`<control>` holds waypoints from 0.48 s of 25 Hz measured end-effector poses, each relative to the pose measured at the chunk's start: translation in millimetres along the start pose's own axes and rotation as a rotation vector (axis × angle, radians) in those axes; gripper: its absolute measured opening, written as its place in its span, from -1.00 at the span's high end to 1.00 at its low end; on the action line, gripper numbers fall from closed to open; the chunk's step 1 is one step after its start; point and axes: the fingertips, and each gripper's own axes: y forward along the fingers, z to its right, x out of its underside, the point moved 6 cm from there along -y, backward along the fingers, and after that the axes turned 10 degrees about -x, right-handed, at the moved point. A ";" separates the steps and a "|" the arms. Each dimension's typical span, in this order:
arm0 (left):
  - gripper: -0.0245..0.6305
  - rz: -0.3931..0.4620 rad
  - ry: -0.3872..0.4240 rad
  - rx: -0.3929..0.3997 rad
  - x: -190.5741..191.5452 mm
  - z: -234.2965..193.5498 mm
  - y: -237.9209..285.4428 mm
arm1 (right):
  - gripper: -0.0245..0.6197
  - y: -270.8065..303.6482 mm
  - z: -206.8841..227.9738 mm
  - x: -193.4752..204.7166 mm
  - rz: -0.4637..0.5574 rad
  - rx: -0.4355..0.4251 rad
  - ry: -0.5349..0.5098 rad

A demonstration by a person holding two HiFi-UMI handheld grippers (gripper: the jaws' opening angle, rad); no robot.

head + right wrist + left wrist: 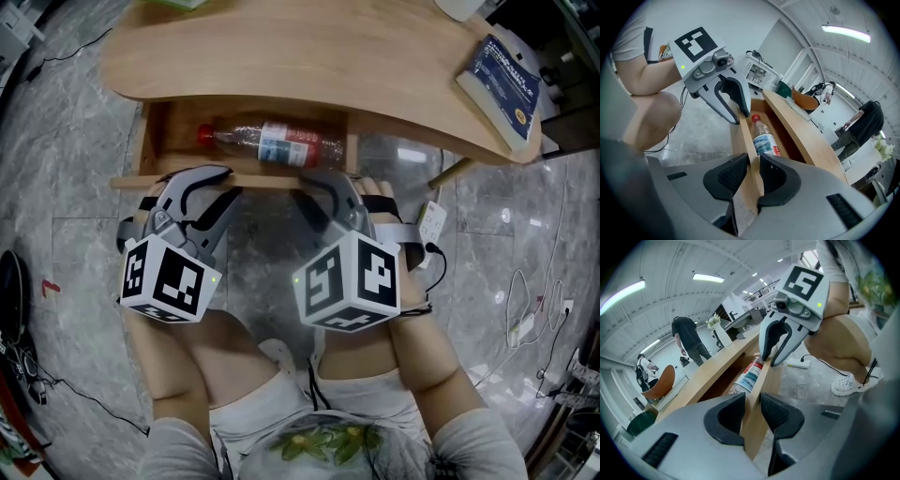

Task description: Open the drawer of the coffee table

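Observation:
The wooden coffee table (309, 56) has its drawer pulled out toward me, the thin drawer front (262, 180) running left to right. A clear plastic bottle (272, 143) with a red cap lies on its side in the drawer. My left gripper (202, 180) is shut on the left part of the drawer front (764, 380), pads on both faces of the board (752, 411). Further right, my right gripper (328, 185) clamps the same front (743, 140), a pad on each side (752, 176). The bottle (764, 140) lies just behind that board.
A blue book (502, 80) lies on the tabletop's right end. A white power strip (431, 223) and cables (520, 300) lie on the marble floor to the right. My knees are right below the grippers. People and an orange chair (663, 380) stand beyond the table.

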 end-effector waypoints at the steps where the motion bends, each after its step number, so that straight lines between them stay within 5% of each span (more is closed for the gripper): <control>1: 0.58 0.001 -0.002 0.005 0.3 0.5 -0.8 | 0.64 -0.3 -1.0 0.0 -0.001 -0.003 -0.001; 12: 0.59 -0.026 0.016 0.014 -0.2 4.1 -3.4 | 0.64 -2.1 -4.5 1.0 0.006 -0.017 0.009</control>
